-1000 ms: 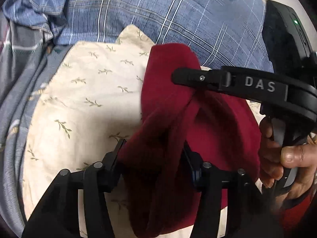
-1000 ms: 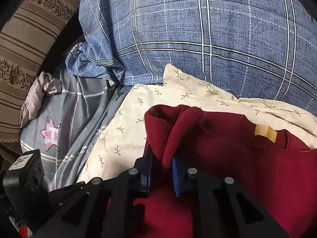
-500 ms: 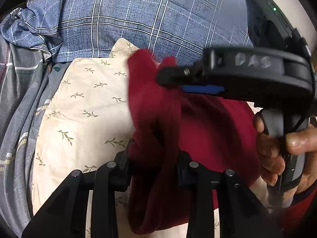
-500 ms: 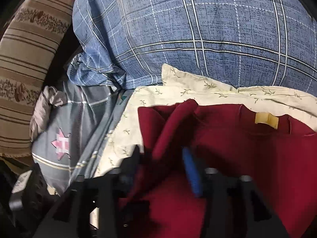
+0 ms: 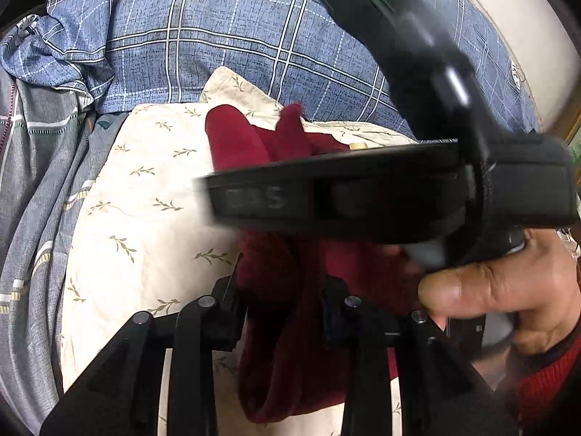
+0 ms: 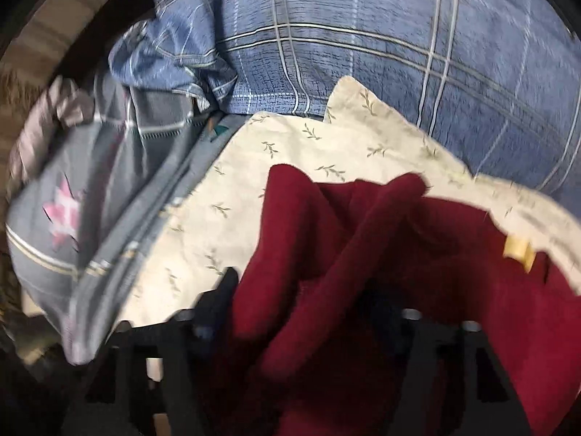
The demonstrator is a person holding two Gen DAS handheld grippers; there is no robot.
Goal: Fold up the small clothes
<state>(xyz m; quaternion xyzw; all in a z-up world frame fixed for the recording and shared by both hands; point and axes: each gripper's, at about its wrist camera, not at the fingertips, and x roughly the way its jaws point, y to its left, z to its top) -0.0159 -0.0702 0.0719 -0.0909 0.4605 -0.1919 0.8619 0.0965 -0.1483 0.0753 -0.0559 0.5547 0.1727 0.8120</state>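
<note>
Red garment [image 5: 279, 327]: soft, limp knit, bunched on the cream leaf-print pillow [image 5: 145, 218].
Left gripper [image 5: 281, 301] is clamped on a thick fold; right gripper [image 6: 305, 309] sits wider, cloth between its fingers, grip unclear through blur. It looks light and floppy, best pinched at edges or corners.

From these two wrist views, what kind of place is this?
Most likely a bedroom, with the folding done on a bed. The red garment lies on a cream leaf-print pillow, backed by a blue plaid quilt and grey bedding. Both grippers clamp folds of the garment.
</note>
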